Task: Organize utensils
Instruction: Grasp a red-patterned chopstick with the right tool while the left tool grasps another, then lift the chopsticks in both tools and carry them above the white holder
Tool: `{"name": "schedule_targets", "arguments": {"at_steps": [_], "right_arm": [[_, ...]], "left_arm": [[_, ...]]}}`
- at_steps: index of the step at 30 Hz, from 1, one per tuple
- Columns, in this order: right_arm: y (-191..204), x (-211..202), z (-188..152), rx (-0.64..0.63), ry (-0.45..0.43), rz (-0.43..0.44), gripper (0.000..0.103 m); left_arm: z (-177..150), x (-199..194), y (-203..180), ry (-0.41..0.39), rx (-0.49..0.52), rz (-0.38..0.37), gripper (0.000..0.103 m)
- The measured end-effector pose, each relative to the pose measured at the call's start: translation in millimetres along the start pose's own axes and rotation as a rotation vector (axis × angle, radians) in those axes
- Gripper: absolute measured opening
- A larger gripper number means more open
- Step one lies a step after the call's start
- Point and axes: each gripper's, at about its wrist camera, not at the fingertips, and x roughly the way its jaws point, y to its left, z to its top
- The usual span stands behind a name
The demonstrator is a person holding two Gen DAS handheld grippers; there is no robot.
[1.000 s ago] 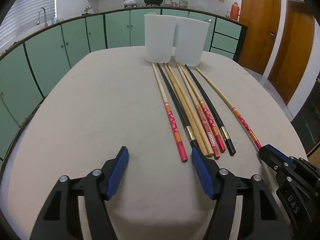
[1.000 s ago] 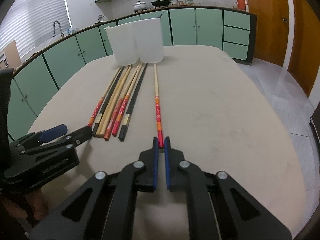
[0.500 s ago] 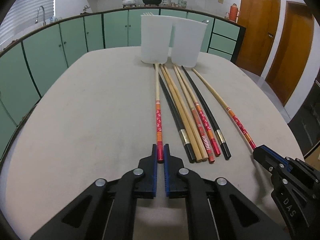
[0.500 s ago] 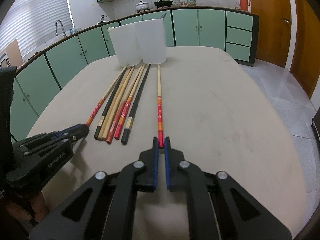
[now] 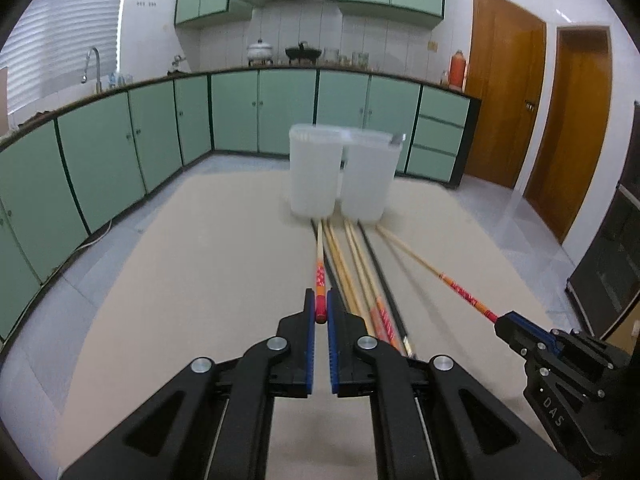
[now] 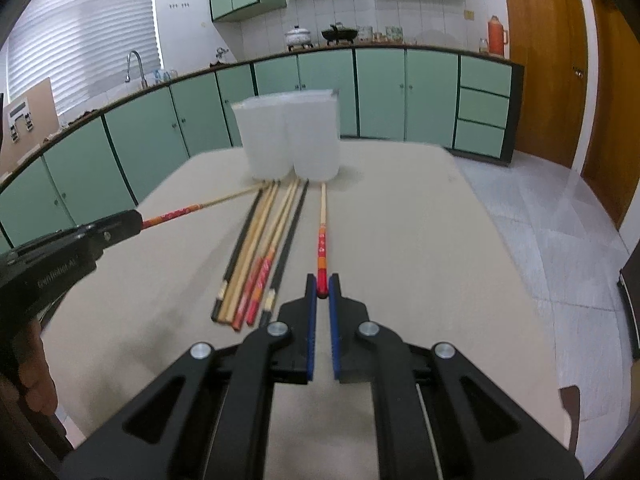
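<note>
We hold a pair of tongs in each hand, and each pair pinches the red end of one chopstick. The left tongs [image 5: 321,315] are pressed together on a red-tipped chopstick [image 5: 319,264], whose pale shaft runs away toward the two white containers. The right tongs [image 6: 322,290] clamp a matching red-tipped chopstick [image 6: 322,224] in the same way, its far end near the foot of the right container [image 6: 316,140].

From the left wrist view, the right tongs [image 5: 505,323] show at the lower right, gripping their stick [image 5: 440,276] at the red tip. From the right wrist view, the left tongs [image 6: 130,222] come in from the left edge with their stick [image 6: 200,207] slanting toward the containers, and part of a hand [image 6: 34,380] shows below them.

Between the two held sticks, the remaining chopsticks [image 6: 256,256] lie side by side on the beige worktop [image 6: 420,260]: black ones, plain wooden ones and red-patterned ones, their far ends pointing at the containers. The left container [image 6: 264,140] and the right one stand upright and touching at the far end of the worktop. What they hold we cannot tell through their cloudy walls. Green cabinets [image 5: 120,152] line the wall behind.
</note>
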Motion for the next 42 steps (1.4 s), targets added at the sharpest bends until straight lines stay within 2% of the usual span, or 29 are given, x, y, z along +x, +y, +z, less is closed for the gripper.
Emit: {"name": "schedule_targets", "arguments": {"at_steps": [9, 15, 27, 35, 42], "right_arm": [[-1.3, -26.4, 40.3, 0.023, -0.095, 0.037, 0.005], [-8.1, -36.2, 81.9, 0.052, -0.124, 0.068, 0.005], [-13.4, -32.8, 157.6, 0.016, -0.102, 0.112, 0.005], [-8.2, -36.0, 187.0, -0.026, -0.103, 0.161, 0.005], [-9.6, -42.2, 217.0, -0.035, -0.138, 0.207, 0.005]], "left_arm": [[41.8, -25.3, -0.3, -0.114, -0.002, -0.005, 0.006], [76.3, -32.3, -4.9, -0.174, 0.012, -0.017, 0.006], [132.1, -34.6, -2.9, -0.216, 0.002, -0.06, 0.006], [152.8, -40.0, 1.3, -0.233, -0.009, -0.097, 0.006], [171.7, -48.4, 8.8, -0.279, -0.023, -0.116, 0.006]]}}
